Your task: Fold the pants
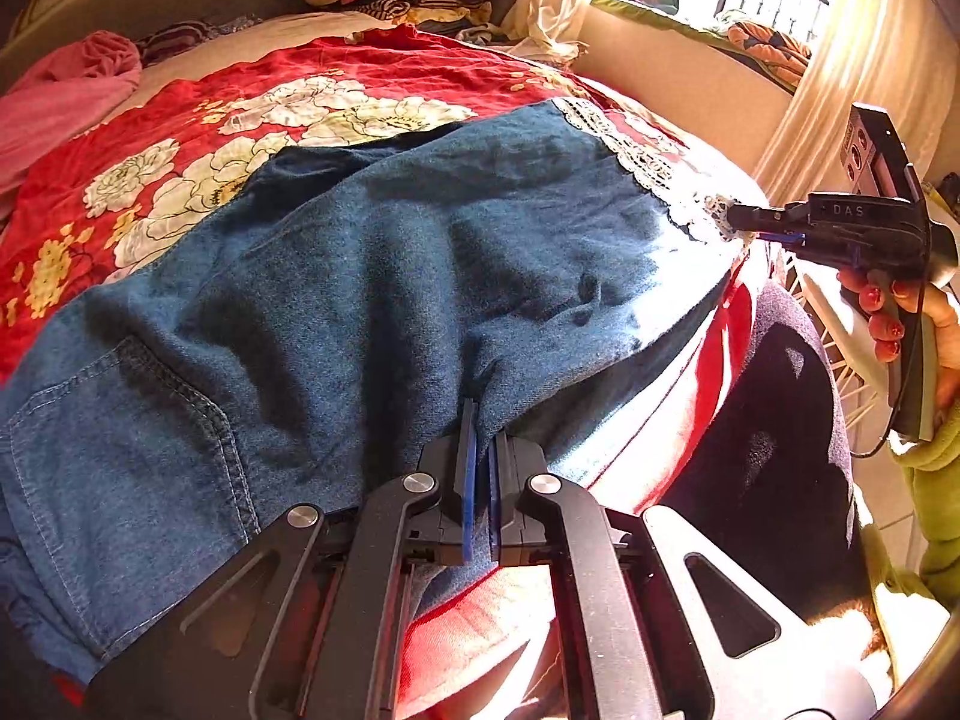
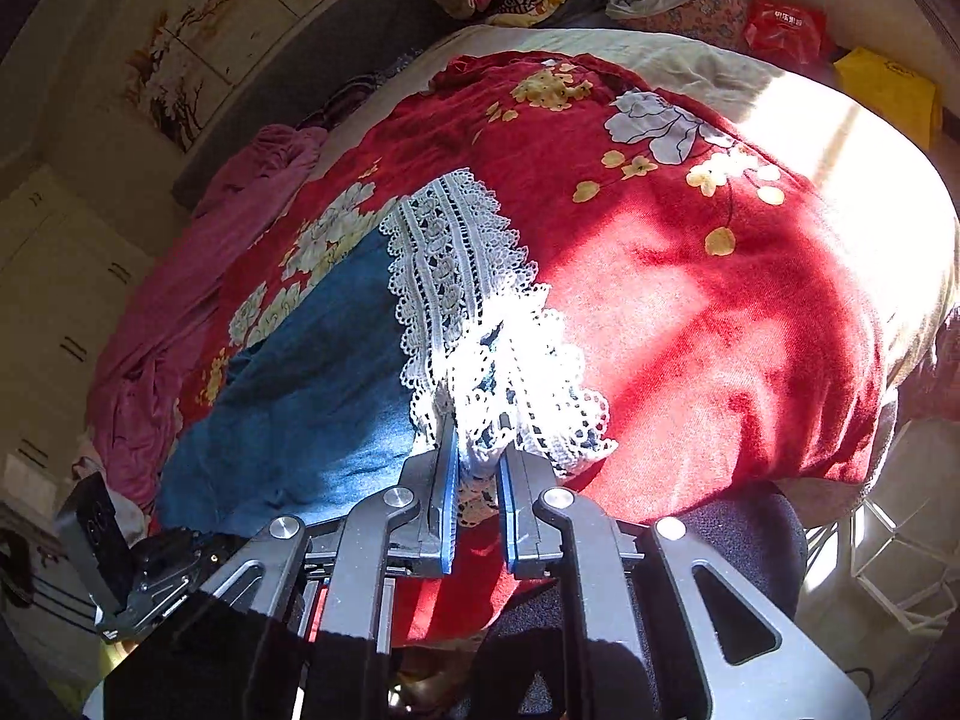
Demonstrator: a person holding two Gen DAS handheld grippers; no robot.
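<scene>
While the blue denim pants (image 1: pixel 384 276) are lying across the red floral bedspread (image 1: pixel 198 120) in the middle of the frame, I am pinching their near edge at bottom centre with my left tongs (image 1: pixel 480 420), pressed together on the cloth. My right tongs (image 2: pixel 477 450) are clamping the white lace cuff (image 2: pixel 480 324) at lower centre of their own view. At the right edge of the left view, their black body is showing the raised letters "DAS".
</scene>
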